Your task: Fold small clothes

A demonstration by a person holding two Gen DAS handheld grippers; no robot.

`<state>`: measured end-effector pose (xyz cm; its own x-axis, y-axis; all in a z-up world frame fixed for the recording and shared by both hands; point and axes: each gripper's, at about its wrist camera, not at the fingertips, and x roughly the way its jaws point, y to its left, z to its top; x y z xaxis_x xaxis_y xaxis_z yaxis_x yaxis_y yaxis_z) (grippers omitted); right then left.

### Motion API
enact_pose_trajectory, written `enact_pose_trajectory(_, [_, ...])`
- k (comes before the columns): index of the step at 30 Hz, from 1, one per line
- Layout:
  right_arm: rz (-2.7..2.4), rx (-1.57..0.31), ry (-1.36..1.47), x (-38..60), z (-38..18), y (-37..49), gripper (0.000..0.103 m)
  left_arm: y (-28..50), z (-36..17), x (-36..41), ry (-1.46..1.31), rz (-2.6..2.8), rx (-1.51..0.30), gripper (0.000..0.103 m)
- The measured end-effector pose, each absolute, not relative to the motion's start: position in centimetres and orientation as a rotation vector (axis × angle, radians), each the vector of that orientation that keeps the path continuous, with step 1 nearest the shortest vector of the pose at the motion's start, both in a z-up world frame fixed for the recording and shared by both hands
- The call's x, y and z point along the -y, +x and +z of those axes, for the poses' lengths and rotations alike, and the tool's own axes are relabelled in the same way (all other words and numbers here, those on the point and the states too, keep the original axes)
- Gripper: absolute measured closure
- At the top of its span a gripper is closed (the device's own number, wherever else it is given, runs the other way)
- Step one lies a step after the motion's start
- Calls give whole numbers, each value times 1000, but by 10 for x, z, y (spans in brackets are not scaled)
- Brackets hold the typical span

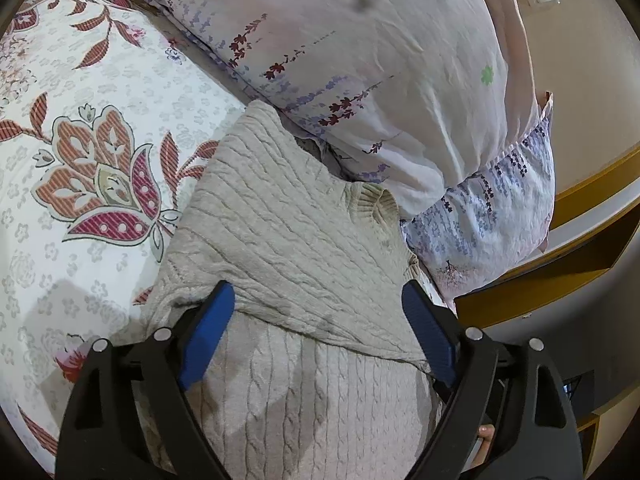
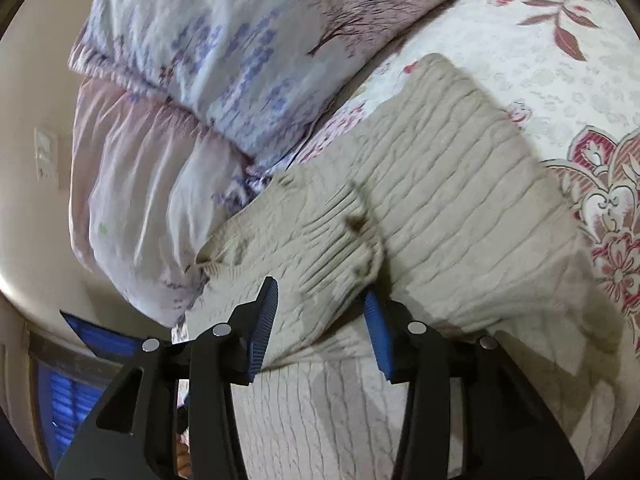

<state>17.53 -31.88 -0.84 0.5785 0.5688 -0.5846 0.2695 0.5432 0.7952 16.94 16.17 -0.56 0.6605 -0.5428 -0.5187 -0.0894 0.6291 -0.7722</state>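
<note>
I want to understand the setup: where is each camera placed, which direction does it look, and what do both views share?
Left wrist: sits on the left claw, looks down at the beige sweater; open blue fingers show.
Right wrist: sits on the right claw, looks down at the sweater's folded sleeve; fingers apart.
Shared: sweater, pillow, floral bedsheet.

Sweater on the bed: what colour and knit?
Beige cable-knit sweater; clearest in the left wrist view.

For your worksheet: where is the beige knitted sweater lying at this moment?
The sweater lies partly folded on the floral bedsheet, its far edge against the pillow. In both wrist views it fills the centre, directly ahead of each tongs.
</note>
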Motion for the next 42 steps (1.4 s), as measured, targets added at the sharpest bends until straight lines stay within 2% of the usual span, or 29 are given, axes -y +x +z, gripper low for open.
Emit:
enact_pose_trajectory(2, [192, -1001, 989, 320, -9, 179, 77, 170, -5, -161, -863, -300, -828, 14])
enact_pose_trajectory(3, [192, -1010, 966, 315, -10, 186, 95, 170, -5, -160, -862, -301, -830, 13])
enact_pose_trajectory(6, [211, -917, 895, 314, 10, 179, 96, 169, -5, -162, -887, -315, -851, 13])
enact_pose_trajectory(10, [179, -869, 774, 311, 30, 168, 96, 165, -5, -165, -894, -330, -871, 13])
enact_pose_trajectory(20, [79, -1022, 684, 307, 7, 172, 95, 158, -2, -164, -827, -344, -886, 13])
enact_pose_trajectory(21, [76, -1029, 675, 309, 10, 170, 92, 154, 0, -164, -811, -349, -889, 14])
enact_pose_trajectory(22, [68, -1029, 662, 311, 14, 166, 84, 151, 1, -163, -796, -350, -890, 14])
enact_pose_trajectory(23, [62, -1024, 652, 313, 17, 162, 82, 146, 3, -163, -771, -354, -887, 14])
enact_pose_trajectory(24, [57, -1011, 633, 317, 23, 155, 75, 140, 5, -163, -747, -360, -883, 14])
enact_pose_trajectory(25, [57, -1002, 620, 321, 28, 149, 63, 134, 7, -164, -725, -364, -880, 14])
enact_pose_trajectory(27, [64, -971, 603, 332, 37, 132, 53, 118, 12, -167, -676, -366, -872, 14])
enact_pose_trajectory(35, [82, -977, 612, 374, 49, 63, 53, 57, 10, -187, -614, -360, -873, 15])
enact_pose_trajectory(39, [92, -1034, 620, 381, 39, 32, 54, 33, 3, -189, -637, -377, -880, 24])
enact_pose_trajectory(41, [100, -1055, 630, 382, 34, 22, 59, 23, -1, -185, -649, -394, -894, 28])
enact_pose_trajectory(42, [113, -1056, 645, 383, 32, 16, 63, 20, -3, -183, -652, -404, -896, 33])
